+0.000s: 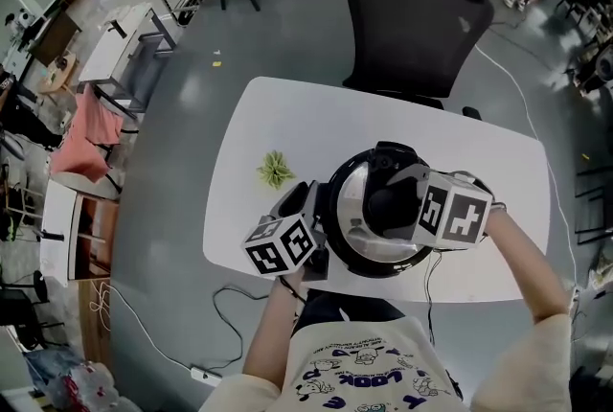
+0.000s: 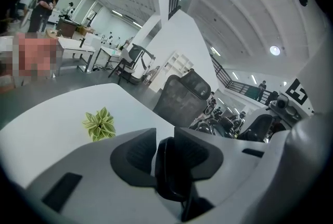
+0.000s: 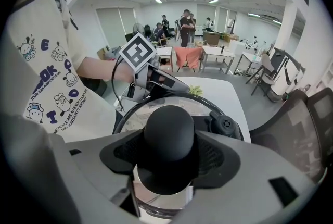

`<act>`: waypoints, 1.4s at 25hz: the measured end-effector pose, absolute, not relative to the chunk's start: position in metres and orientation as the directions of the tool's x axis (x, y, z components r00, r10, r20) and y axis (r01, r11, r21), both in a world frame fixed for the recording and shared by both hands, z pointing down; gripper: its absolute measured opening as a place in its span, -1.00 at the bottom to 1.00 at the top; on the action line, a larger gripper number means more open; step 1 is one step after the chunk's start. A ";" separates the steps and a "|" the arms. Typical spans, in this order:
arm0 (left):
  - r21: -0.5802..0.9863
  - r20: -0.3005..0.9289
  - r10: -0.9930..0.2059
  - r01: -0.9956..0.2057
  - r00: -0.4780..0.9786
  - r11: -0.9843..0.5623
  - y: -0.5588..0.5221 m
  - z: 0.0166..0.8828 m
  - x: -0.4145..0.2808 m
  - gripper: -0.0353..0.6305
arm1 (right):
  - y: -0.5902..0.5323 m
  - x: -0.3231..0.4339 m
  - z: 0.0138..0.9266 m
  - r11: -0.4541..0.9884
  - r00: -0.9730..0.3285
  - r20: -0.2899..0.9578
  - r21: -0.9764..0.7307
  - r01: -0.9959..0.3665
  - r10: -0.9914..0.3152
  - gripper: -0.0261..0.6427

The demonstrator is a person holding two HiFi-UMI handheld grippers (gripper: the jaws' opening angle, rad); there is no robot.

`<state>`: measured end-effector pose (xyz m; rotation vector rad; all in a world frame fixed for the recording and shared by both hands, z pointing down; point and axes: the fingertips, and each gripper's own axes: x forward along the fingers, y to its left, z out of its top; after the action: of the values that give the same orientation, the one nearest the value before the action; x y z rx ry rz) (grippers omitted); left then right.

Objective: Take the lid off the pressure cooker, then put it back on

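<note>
The pressure cooker (image 1: 337,230) is sitting on the white desk (image 1: 287,113), lower centre of the head view, with its lid (image 1: 356,209) on. The right tongs (image 3: 169,159) are clamping the lid's black knob (image 3: 169,134). The left tongs (image 2: 165,156) are gripping the cooker's black side handle (image 2: 169,176).

We wear a loose cream shirt (image 1: 359,367) printed with blue cartoon figures and letters. Our left gripper (image 2: 164,152) and right gripper (image 3: 169,145) are pale grey shells with black ribbed pads (image 3: 123,155). Each carries a white cube (image 1: 283,245) of black square markers. A black cable (image 3: 113,87) loops by the left one.
</note>
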<state>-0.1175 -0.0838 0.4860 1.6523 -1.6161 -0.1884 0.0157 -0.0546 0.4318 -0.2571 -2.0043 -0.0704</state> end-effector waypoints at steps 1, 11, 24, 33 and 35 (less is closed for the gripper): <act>0.613 0.415 -0.894 -0.779 0.170 0.136 -0.084 0.486 -0.118 -0.57 | -0.055 0.015 0.432 0.976 -0.431 0.890 -0.059 0.210 0.147 0.03; 0.515 0.360 -0.928 -0.850 0.098 0.110 -0.083 0.445 -0.138 -0.50 | -0.065 0.008 0.399 0.997 -0.712 0.699 -0.077 0.017 0.066 0.41; 0.274 0.155 -0.984 -0.961 0.083 -0.037 -0.099 0.327 -0.118 -0.54 | -0.136 0.049 0.319 0.835 -0.793 0.302 0.020 -0.550 -0.529 -0.28; 0.145 0.040 -0.997 -0.987 0.069 -0.063 -0.098 0.277 -0.098 -0.83 | -0.143 0.088 0.282 0.628 -0.623 0.119 0.011 -0.778 -0.773 -0.83; 0.133 0.023 -0.997 -0.989 0.075 -0.071 -0.098 0.272 -0.092 -0.84 | -0.143 0.093 0.278 0.606 -0.602 0.103 0.007 -0.796 -0.792 -0.85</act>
<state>-0.0917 -0.0981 0.2716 2.2170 -2.0596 -0.1119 0.0935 -0.1431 0.2781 1.3528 -2.7287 0.0597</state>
